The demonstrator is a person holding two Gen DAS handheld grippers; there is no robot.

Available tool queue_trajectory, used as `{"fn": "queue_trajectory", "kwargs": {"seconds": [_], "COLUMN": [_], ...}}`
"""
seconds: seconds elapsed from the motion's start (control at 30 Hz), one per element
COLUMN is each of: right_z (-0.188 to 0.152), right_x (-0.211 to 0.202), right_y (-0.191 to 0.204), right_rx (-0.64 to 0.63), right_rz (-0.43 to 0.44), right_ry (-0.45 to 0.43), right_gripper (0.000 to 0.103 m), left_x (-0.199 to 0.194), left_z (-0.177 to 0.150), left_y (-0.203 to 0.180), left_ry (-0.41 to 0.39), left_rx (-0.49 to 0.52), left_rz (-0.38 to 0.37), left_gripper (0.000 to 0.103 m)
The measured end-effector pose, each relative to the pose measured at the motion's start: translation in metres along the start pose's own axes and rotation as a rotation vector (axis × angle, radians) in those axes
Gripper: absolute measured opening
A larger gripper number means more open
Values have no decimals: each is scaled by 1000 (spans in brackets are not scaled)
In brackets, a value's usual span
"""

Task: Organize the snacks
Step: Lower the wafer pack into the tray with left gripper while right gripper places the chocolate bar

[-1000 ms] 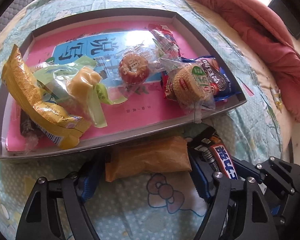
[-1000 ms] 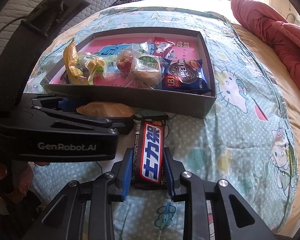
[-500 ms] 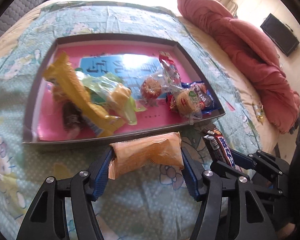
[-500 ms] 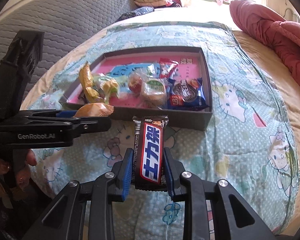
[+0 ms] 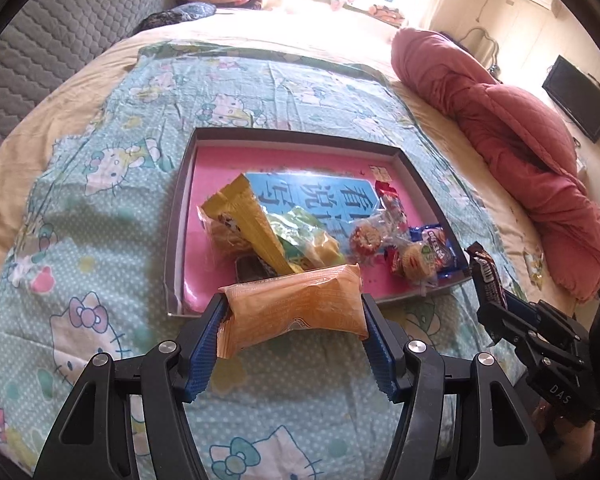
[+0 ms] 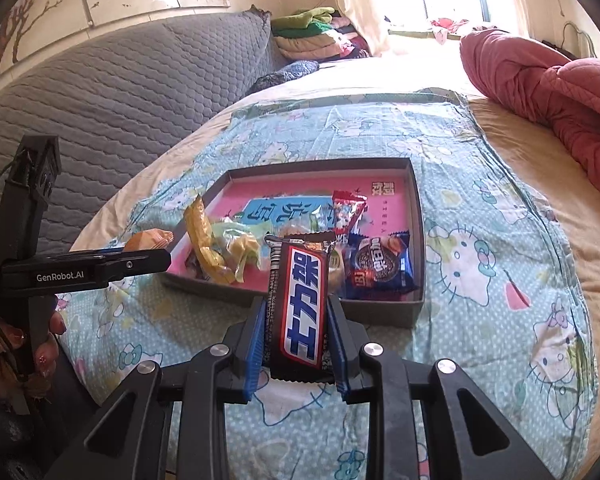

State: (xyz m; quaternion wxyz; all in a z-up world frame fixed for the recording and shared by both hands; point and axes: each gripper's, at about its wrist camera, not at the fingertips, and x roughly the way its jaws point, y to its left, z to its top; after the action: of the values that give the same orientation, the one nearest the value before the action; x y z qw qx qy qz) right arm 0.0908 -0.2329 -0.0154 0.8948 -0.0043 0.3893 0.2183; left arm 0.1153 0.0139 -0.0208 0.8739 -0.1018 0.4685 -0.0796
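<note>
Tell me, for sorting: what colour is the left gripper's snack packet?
Orange, seen best in the left wrist view: packet.

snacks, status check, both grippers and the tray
Left gripper shut on orange pack. Right gripper shut on chocolate bar. Both held short of tray; nothing in the way.

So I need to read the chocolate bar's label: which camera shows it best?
The right wrist view: the chocolate bar faces the lens, clamped between the right gripper's fingers, its white lettering plain. The left wrist view catches only its dark end at the right edge.
</note>
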Motion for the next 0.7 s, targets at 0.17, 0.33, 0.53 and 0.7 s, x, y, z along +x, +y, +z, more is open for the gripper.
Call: {"fn": "queue_trajectory", "kwargs": {"seconds": [0.17,0.33,0.53,0.7], "right_z": [14,30,48,54], "right_x": [1,3,9,21], "right_y": [-3,-12,-28,-40], "right_rx": [-28,-36,-26,-13], "right_rz": [-12,-13,-35,-60], "right_ry": [-45,-101,-127,-106], "right_gripper": [29,29,29,29], "left_x": [3,10,21,34], "left_z": [7,15,24,29], "left_y": [-11,-21,-36,-44], "left_ry": [-19,-23,-19,-14], "left_rx": [18,30,56,65], "left_rz": [23,28,34,36], "left_gripper": [66,66,66,66]}}
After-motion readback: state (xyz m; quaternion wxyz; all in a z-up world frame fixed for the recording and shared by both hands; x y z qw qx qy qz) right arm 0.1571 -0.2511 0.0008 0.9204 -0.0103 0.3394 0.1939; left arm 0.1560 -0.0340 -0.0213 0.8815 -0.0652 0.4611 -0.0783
